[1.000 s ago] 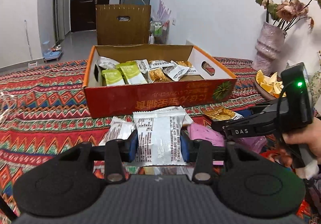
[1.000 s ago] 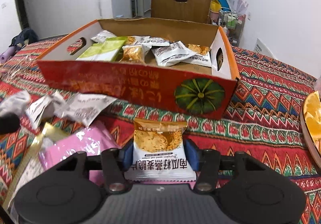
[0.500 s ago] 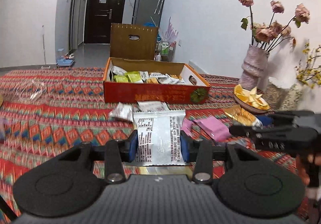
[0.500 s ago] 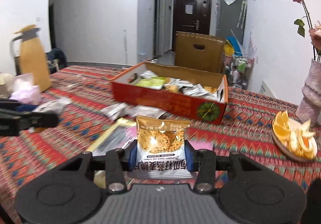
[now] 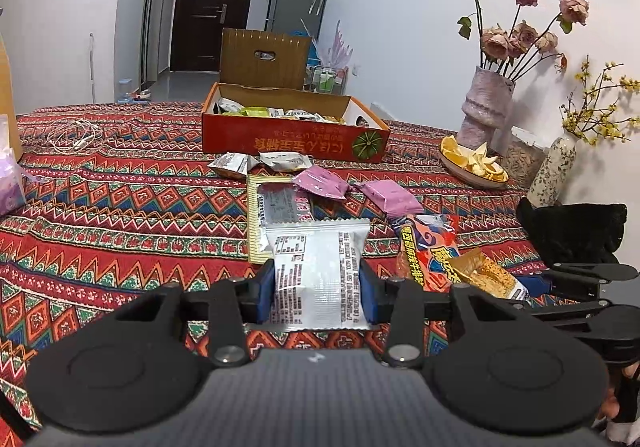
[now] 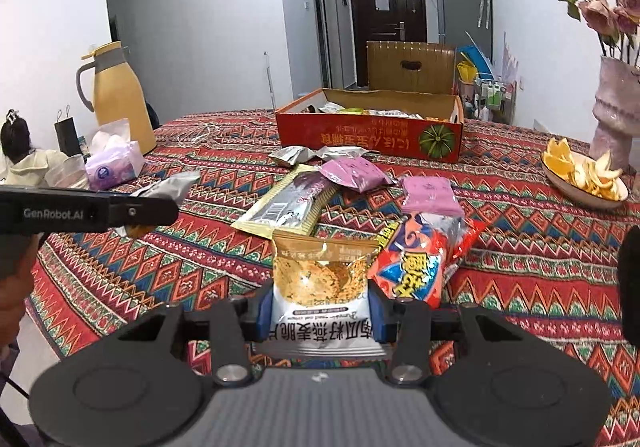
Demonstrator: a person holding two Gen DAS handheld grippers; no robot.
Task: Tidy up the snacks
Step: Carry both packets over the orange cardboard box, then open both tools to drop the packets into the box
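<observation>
Both grippers have pulled well back from the red cardboard box [image 5: 294, 141], which filled the views a second ago and now sits far across the patterned tablecloth [image 5: 100, 207]. Left gripper [image 5: 318, 297] is clamped on a white snack packet [image 5: 318, 275], its blue pads [image 5: 266, 295] pressing the packet's sides; right gripper [image 6: 320, 313] is clamped on a gold-and-white oat crisp packet [image 6: 322, 287], held upright between its pads. Inside the open box lie assorted packets, green [image 5: 254, 111] and white ones among them, though the low angle hides most of the contents. Loose on the cloth between grippers and box are two pink packets [image 6: 354, 173], a long gold-edged bag [image 6: 288, 203], a red-and-blue bag [image 6: 420, 267] and two silver packets [image 5: 234, 163] just in front of the box. At right, a shallow dish [image 6: 560, 181] holds orange peel beside a vase [image 5: 486, 109] of dried roses. A yellow thermos [image 6: 116, 95] and a tissue pack [image 6: 114, 167] stand at the left edge.
</observation>
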